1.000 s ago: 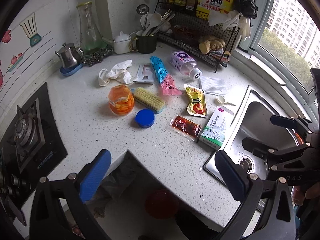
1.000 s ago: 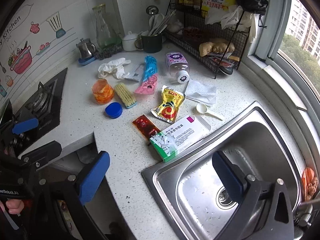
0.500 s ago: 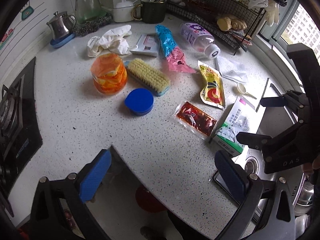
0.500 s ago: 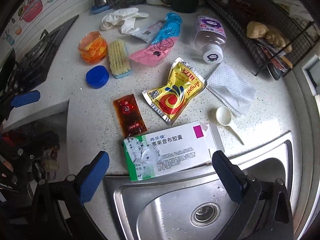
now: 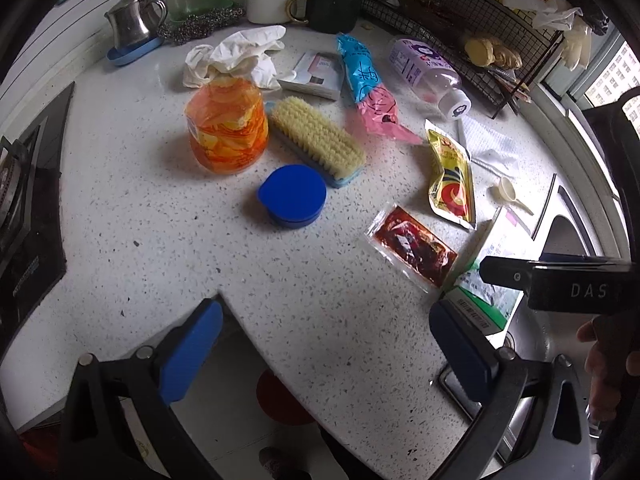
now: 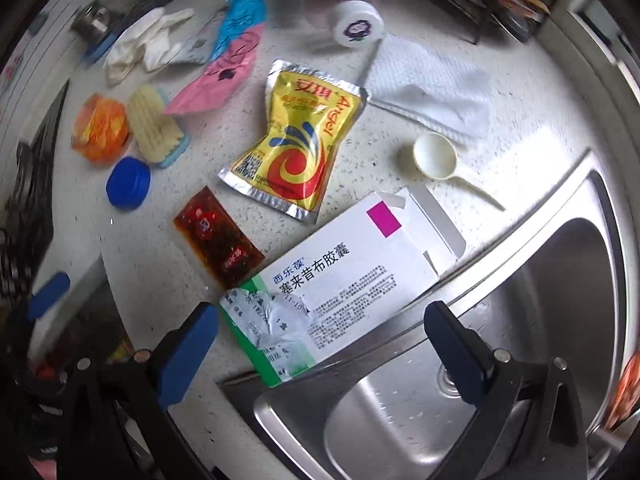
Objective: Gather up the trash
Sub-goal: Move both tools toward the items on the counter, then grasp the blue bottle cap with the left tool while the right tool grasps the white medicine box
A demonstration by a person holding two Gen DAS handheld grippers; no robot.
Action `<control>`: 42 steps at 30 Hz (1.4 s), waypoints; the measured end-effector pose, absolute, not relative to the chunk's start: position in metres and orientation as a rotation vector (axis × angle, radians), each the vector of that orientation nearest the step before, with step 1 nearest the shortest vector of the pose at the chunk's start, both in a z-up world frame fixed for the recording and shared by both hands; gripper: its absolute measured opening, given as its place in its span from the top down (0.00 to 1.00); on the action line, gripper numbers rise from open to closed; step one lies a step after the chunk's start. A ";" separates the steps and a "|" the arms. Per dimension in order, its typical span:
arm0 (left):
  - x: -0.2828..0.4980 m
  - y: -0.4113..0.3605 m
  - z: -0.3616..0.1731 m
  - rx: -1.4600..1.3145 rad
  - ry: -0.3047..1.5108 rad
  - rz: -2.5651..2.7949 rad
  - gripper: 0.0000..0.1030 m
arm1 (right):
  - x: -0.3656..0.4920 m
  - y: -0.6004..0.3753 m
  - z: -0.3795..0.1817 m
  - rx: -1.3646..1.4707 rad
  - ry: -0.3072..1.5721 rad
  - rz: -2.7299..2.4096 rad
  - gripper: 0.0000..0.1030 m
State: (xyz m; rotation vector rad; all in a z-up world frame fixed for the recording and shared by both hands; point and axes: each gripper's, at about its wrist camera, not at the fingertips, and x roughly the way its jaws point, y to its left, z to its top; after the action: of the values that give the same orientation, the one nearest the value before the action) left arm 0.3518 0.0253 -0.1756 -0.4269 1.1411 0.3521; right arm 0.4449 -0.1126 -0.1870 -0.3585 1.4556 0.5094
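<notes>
Trash lies on the speckled white counter (image 5: 168,240). A white and green medicine box (image 6: 336,280) lies flat at the sink's edge; it also shows in the left wrist view (image 5: 496,276). A red sauce packet (image 6: 218,238) and a yellow foil pouch (image 6: 298,140) lie beside it. My right gripper (image 6: 320,346) is open and empty, low over the box, fingers on either side of its near end. My left gripper (image 5: 326,346) is open and empty over the counter's front corner. The right gripper's body crosses the left wrist view at the right.
A steel sink (image 6: 500,360) is at the right. An orange jar (image 5: 226,128), scrub brush (image 5: 316,140), blue lid (image 5: 292,196), pink and blue bag (image 5: 368,88), bottle (image 5: 428,68), white gloves (image 5: 236,56), paper towel (image 6: 432,84) and scoop (image 6: 436,158) lie around. A stove (image 5: 24,208) is at the left.
Both grippers have moved forward and down toward the counter. The right gripper has come down close over the medicine box. Nothing on the counter has moved.
</notes>
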 end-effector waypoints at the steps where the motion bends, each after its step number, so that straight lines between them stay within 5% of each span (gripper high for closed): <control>1: 0.354 0.027 -0.176 -0.420 1.144 0.348 0.00 | 0.446 -0.114 -0.187 -0.317 1.451 0.478 0.00; 8: 0.374 0.034 -0.179 -0.351 1.157 0.298 0.00 | 0.461 -0.122 -0.200 -0.198 1.454 0.261 0.00; 15: 0.372 0.041 -0.186 -0.322 1.168 0.279 0.00 | 0.468 -0.125 -0.216 -0.177 1.425 0.168 0.21; 27: 0.351 0.052 -0.179 -0.363 1.158 0.319 0.00 | 0.441 -0.123 -0.209 -0.210 1.377 0.302 0.36; 42: 0.396 0.080 -0.193 -0.416 1.209 0.436 0.01 | 0.444 -0.180 -0.161 -0.208 1.289 0.447 0.37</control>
State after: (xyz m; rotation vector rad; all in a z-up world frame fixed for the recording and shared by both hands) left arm 0.3960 0.0800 -0.1928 -0.4162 1.2091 0.4359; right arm 0.4441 -0.1800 -0.1613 -0.2078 1.2892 0.4467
